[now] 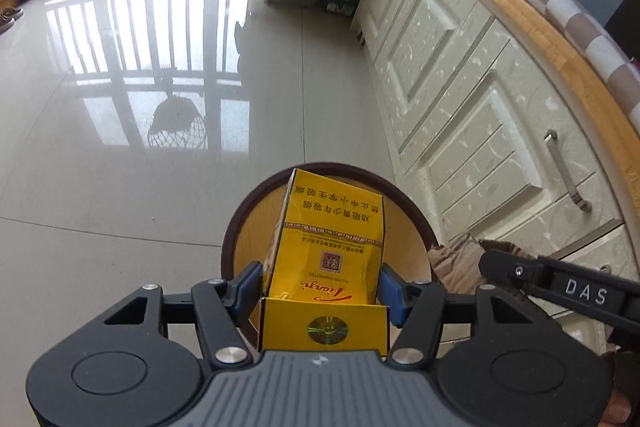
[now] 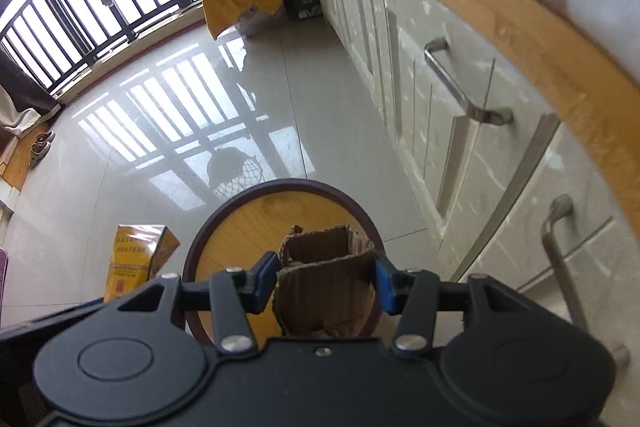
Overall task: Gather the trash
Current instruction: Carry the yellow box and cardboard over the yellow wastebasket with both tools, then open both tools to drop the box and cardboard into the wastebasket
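Left claw (image 1: 322, 285) grips the yellow carton (image 1: 328, 247) w/ its far end over the round bin (image 1: 240, 223), right claw (image 2: 326, 281) grips the torn cardboard (image 2: 324, 287) over the bin's 3 o'clock rim, so center each above the opening, release one at a time.

The yellow carton (image 1: 326, 255) blocks most of the round bin's (image 1: 236, 227) inside in the left wrist view, and its small print is unreadable. In the right wrist view the cardboard piece (image 2: 326, 291) covers the bin floor, and the gripper body cuts off its lower end.
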A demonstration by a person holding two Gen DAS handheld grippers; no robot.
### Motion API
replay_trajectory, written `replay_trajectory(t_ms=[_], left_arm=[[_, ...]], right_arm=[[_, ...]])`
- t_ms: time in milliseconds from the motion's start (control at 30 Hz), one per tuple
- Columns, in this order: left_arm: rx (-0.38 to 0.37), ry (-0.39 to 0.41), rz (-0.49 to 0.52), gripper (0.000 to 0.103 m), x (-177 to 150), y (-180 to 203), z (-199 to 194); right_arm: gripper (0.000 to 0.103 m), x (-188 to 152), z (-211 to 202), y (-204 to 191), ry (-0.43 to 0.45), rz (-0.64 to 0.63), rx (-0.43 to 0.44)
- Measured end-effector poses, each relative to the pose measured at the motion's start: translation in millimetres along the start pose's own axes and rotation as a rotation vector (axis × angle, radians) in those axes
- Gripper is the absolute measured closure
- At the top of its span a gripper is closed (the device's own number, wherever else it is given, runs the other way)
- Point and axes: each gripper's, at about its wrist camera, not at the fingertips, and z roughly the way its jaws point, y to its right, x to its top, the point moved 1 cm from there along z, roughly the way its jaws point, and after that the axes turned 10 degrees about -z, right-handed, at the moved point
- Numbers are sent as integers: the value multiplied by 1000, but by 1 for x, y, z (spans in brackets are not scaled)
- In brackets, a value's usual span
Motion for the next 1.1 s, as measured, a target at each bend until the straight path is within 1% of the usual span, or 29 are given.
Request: replay_trajectory(t_ms=[67,133,333,467,667,767,833,900,967,1033,1100], left_arm=[[-6,-44,-13,42,2,-3,17],[4,-64,-23,42,5,-6,31],[3,-110,-44,42,10,-12,59],[9,-113,-44,42,14,-13,68],[2,-110,-32,41,20,-9,76],[3,-97,-13,36,22,-6,77],[4,-93,-7,35,23,-7,77],[4,-99,3,33,24,-6,78],[18,-104,9,29,25,-6,80],[31,-115,10,27,24,-7,82],[48,-124,12,22,24,-9,82]], right_arm=[[52,3,20,2,-29,24,22],[52,4,38,3,-58,37,34],[51,7,65,0,-95,32,20],[48,14,75,5,-95,56,9],[47,19,83,8,-97,67,22],[43,23,86,9,-93,74,36],[37,24,87,10,-94,78,40],[39,24,89,11,-98,77,41],[39,23,91,12,-104,77,47],[38,24,93,13,-112,82,49],[38,24,94,14,-122,83,44]])
